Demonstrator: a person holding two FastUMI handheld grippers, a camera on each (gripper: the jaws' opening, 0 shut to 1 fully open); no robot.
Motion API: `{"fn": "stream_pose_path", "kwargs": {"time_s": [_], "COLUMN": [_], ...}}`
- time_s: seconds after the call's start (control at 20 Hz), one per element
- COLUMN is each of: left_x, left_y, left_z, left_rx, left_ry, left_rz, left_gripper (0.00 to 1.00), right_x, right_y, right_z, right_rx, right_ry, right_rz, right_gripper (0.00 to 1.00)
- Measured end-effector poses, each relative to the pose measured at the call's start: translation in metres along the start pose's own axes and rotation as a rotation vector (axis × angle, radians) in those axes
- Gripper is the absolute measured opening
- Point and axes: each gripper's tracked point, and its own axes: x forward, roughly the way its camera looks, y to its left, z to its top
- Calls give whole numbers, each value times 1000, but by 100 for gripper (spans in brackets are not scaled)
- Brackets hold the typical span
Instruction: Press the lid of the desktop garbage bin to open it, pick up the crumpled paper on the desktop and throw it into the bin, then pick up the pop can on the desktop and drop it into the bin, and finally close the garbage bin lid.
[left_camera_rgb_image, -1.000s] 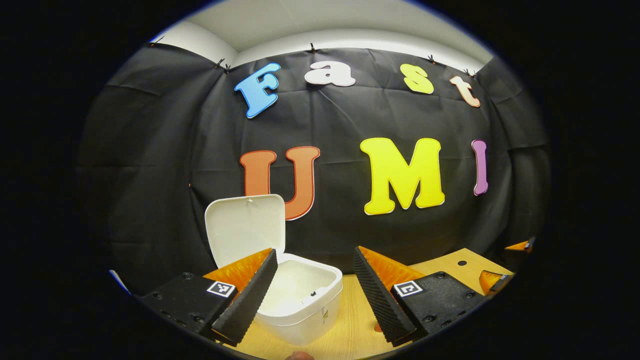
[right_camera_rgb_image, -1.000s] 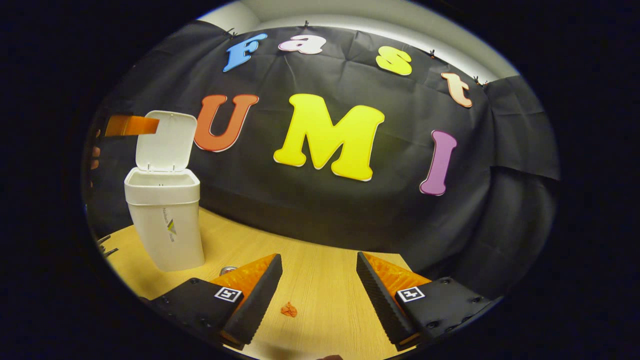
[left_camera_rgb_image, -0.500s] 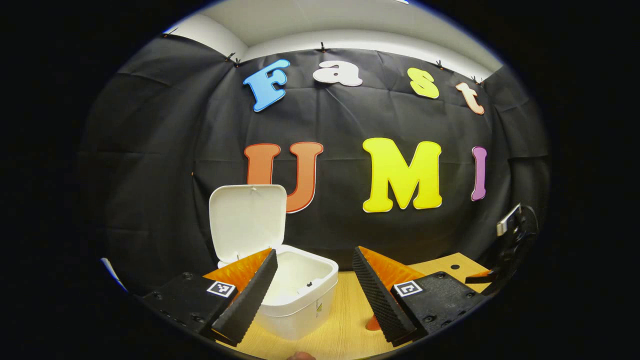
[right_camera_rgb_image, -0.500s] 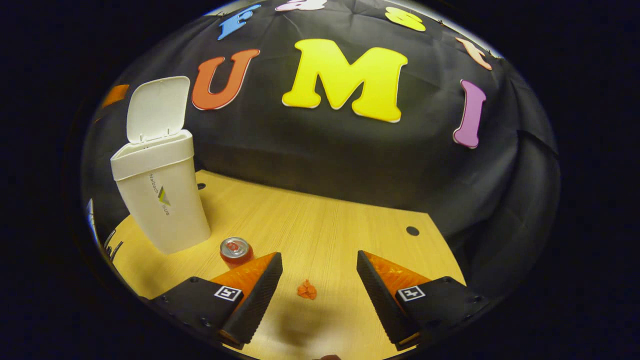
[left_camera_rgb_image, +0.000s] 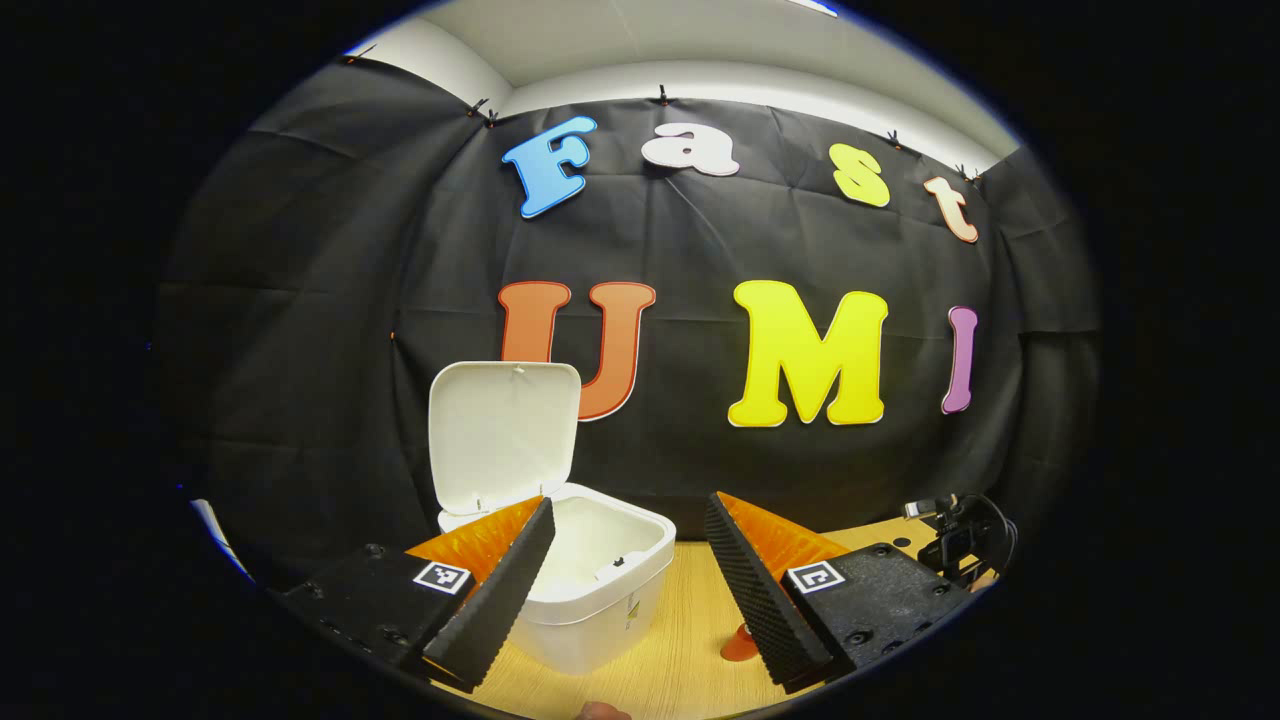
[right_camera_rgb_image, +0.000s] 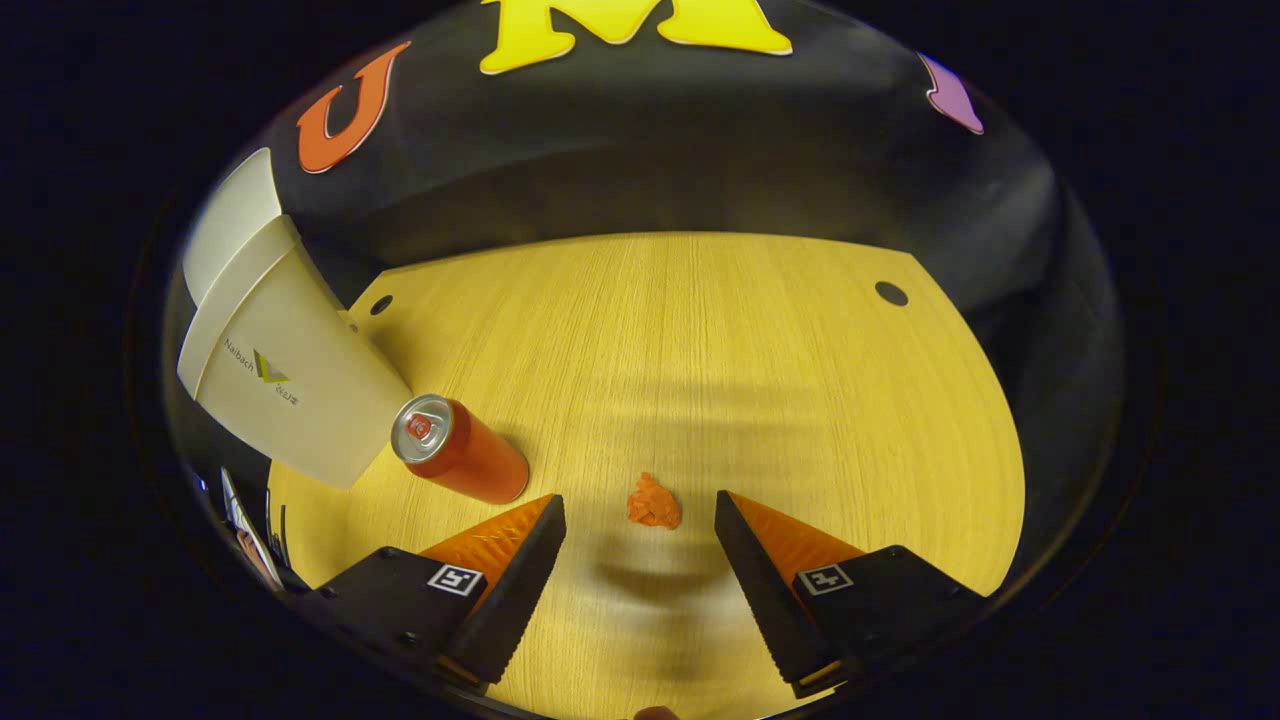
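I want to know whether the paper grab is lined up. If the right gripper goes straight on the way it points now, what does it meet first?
Most likely the crumpled paper, which lies between the open fingers of the right gripper; depth is hard to judge.

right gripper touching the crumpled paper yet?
Apart. The right gripper view shows bare desktop between the crumpled paper and each finger of the open right gripper.

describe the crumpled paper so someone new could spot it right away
On the wooden desktop, look right of the white bin and the upright red can. The crumpled paper is the small orange wad lying alone between the right gripper fingers.
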Motion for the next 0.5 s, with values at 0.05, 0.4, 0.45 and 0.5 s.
{"fn": "stream_pose_path", "kwargs": {"time_s": [0.05,0.4,0.45,0.5], "left_x": [-1,-2,-3,-5], "left_y": [0,-3,-2,0], "left_z": [-1,-6,-7,-8], "left_rx": [1,-2,-2,-4], "left_ry": [2,25,30,33], "left_rz": [0,-11,-9,-7], "left_gripper": [99,99,99,99], "right_x": [6,60,62,65], "right_y": [-2,-11,-12,-12], "right_z": [0,-12,-13,-13], "right_rx": [1,-39,-40,-34], "right_ry": [17,151,163,172], "right_rz": [-5,-78,-89,-91], "right_gripper": [98,98,98,97]}}
